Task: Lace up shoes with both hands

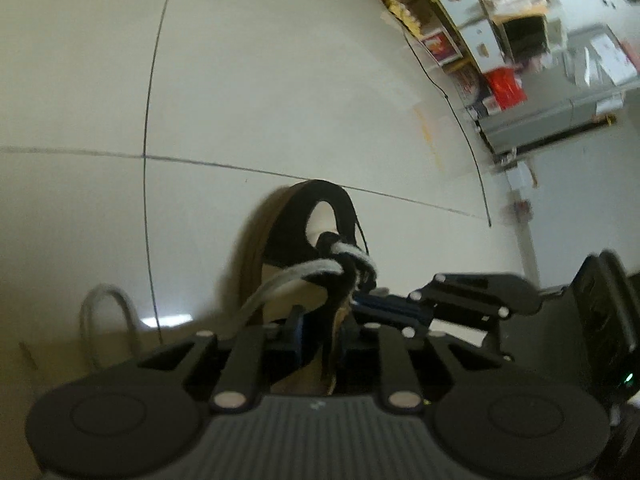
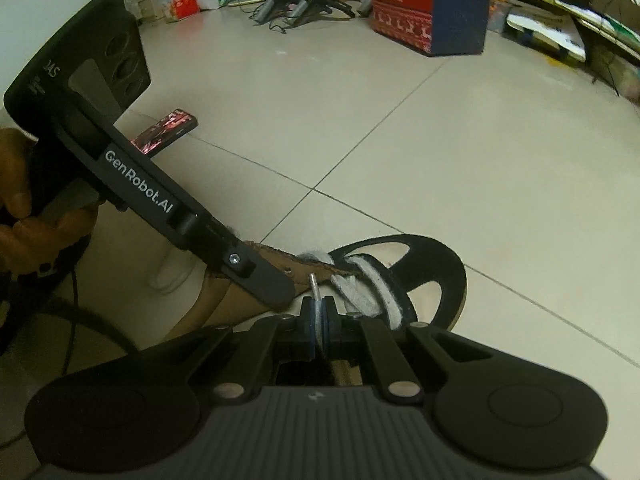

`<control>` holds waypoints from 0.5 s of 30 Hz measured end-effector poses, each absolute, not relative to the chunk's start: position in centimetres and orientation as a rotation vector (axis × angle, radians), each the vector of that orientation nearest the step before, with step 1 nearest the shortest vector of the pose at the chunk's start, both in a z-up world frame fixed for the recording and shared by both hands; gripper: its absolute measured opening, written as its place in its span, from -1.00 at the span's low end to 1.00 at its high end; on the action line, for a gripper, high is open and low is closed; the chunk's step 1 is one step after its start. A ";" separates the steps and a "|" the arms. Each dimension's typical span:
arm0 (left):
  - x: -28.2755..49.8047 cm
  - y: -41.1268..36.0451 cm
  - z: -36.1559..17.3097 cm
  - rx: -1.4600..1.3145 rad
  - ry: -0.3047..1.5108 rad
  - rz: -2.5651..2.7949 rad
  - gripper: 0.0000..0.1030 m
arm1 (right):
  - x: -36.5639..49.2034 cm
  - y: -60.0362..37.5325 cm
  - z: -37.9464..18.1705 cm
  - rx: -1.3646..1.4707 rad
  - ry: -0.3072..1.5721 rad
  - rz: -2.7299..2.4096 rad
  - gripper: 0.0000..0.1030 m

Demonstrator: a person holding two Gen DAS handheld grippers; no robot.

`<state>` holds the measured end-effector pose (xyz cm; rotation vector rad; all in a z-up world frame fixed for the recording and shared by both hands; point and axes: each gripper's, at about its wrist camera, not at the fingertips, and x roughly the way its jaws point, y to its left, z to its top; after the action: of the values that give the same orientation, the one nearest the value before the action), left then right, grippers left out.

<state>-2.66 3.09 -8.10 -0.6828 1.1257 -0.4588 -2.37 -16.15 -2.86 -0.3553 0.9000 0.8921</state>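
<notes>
The shoe (image 2: 404, 280) lies on the pale tiled floor (image 2: 440, 152); it is a flat cardboard-brown mock-up with a black cut-out upper and a thick white lace (image 2: 370, 280) threaded across it. The right tool (image 2: 318, 322) is clamped on the lace's end just this side of the shoe, its metal tip poking up. The left tool (image 1: 320, 336) straddles the shoe's brown edge, its jaws slightly apart; a grip cannot be told. Beyond the shoe stands a red Christmas box (image 2: 404, 4).
</notes>
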 end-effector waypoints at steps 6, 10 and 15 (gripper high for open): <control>-2.5 3.4 -7.8 -0.656 1.150 -0.502 -0.33 | -2.7 -15.5 -2.3 -0.392 0.872 0.894 -0.92; -2.8 4.1 -7.6 -0.690 1.151 -0.519 -0.25 | -2.9 -15.0 -2.5 -0.410 0.853 0.888 -0.92; -2.3 5.0 -7.2 -0.758 1.113 -0.478 -0.25 | -3.0 -14.8 -2.3 -0.422 0.835 0.870 -0.92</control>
<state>-2.27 4.98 -7.16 -0.7585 1.1129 -0.4781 -3.02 -14.82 -2.28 -0.4221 0.8353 0.8698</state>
